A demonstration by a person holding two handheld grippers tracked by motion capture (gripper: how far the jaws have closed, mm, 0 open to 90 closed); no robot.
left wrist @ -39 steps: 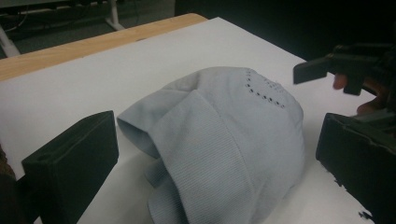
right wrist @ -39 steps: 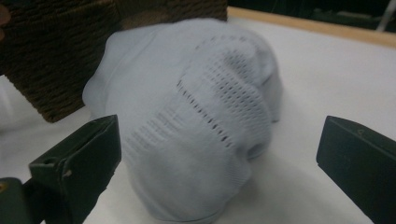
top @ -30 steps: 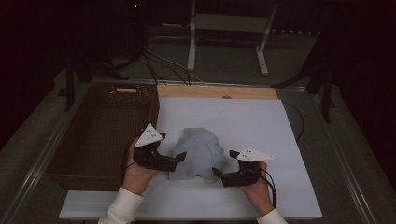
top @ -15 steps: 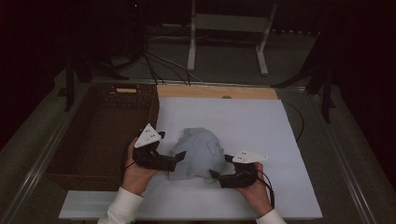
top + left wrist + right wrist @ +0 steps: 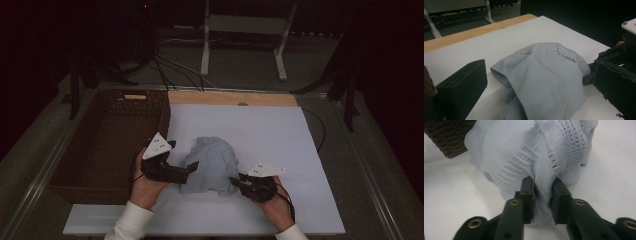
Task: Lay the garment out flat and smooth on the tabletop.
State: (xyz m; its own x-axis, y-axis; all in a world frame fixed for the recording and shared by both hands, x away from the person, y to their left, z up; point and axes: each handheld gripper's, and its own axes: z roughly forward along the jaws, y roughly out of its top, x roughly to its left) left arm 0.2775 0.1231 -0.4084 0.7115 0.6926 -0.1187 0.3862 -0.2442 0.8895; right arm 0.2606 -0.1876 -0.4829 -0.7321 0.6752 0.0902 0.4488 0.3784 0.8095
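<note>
A crumpled pale blue knitted garment lies in the middle of the white board. My right gripper reaches it from the near right. In the right gripper view the gripper is shut on a fold of the garment at its ribbed edge. My left gripper is at the garment's left side. In the left gripper view it stands open, with its jaws wide apart and the garment heaped between them.
A dark wicker basket stands along the board's left side, close behind my left hand. A wooden strip borders the board's far edge. Beyond the table are a white stand and cables.
My right gripper has crept left into the garment's near right edge, and the cloth there has bunched up a little. My left gripper has barely moved.
</note>
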